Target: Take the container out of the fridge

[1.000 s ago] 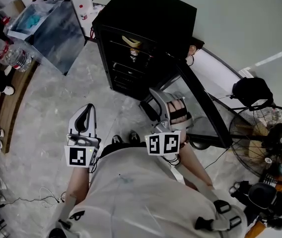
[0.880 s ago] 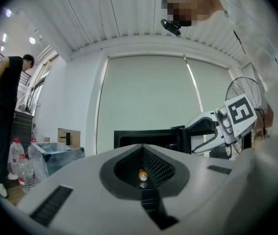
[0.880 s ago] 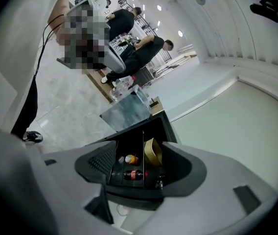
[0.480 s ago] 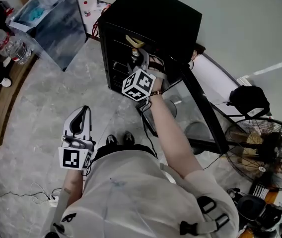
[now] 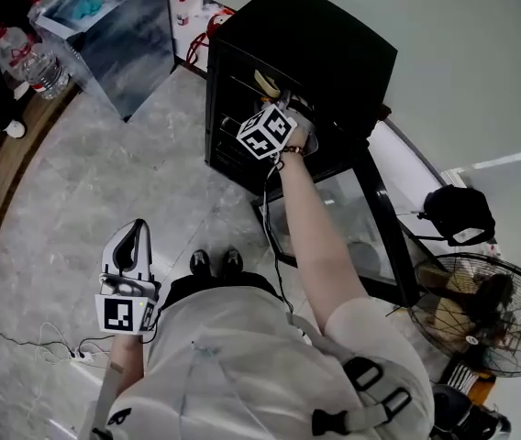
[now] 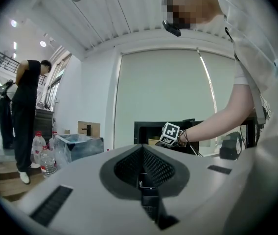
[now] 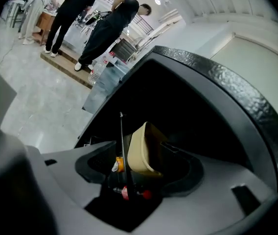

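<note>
A black fridge (image 5: 320,44) stands open, its glass door (image 5: 371,218) swung out to the right. On its top shelf lies a beige container (image 5: 268,82), tilted on its side. My right gripper (image 5: 285,106) reaches into that shelf, its marker cube just outside the opening. In the right gripper view the right gripper (image 7: 140,166) is open and the container (image 7: 140,153) fills the gap between its jaws; contact is unclear. Small bottles (image 7: 121,164) sit lower inside. My left gripper (image 5: 132,236) hangs by the person's left side, shut and holding nothing, and the left gripper view (image 6: 143,173) shows the same.
A clear plastic bin (image 5: 118,26) and water bottles (image 5: 45,67) stand left of the fridge. A floor fan (image 5: 481,314) is at the right. A power strip with a cable (image 5: 82,356) lies on the floor. Other people (image 7: 104,28) stand at a raised wooden platform.
My right gripper rose from waist height and went forward into the fridge's top shelf, up to the container. The left gripper stayed low at the side.
</note>
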Demonstrator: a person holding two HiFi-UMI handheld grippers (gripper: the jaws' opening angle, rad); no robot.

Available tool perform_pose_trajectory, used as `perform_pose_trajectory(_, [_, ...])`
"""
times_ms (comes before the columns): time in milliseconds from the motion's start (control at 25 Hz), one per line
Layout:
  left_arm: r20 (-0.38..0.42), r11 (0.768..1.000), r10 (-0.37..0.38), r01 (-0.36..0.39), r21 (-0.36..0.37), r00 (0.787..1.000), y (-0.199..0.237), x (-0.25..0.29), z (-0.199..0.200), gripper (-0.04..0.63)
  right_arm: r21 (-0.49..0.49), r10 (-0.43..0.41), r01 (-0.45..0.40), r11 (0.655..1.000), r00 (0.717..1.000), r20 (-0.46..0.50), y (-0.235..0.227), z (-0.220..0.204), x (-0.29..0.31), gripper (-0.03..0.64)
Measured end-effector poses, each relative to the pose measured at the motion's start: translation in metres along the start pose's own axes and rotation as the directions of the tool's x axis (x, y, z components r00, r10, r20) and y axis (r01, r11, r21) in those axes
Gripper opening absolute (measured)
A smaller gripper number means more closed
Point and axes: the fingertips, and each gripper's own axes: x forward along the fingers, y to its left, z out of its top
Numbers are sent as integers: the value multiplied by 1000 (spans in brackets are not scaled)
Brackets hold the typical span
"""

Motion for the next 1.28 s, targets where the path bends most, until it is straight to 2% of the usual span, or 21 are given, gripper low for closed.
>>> perform_pose_trajectory(240, [-25,999,41,-41,-13,999,8,-12,-10,9,-31,15,-16,999,999,-36,-5,-4,25,287])
perform_pose_trajectory(400, [-37,998,59,-60,-17,998,14,-18,-12,9,-30,58,-60,998,997,-59,-1,-8,34,274])
perform_pose_trajectory(560, [-34,997,72,-73,-22,997,19,-19,-12,9,-35,74,-76,996,996,-57,-2,-6,33,100])
perform_pose_trajectory(760, [-31,998,63,-64,-25,998,16,-14,-11,9,-50,129,-133,990,989,-76,3,-7,30,34])
perform_pose_trajectory(1040, [-21,998,48,-49,-28,999,16,-11,-10,9,-32,197,-199,979,979,-54,14,-1,3,32])
perform_pose_trajectory(1280, [-10,999,14,-14,-48,1000,9,-6,-10,9,-21,287,-286,958,957,34,55,7,-67,32])
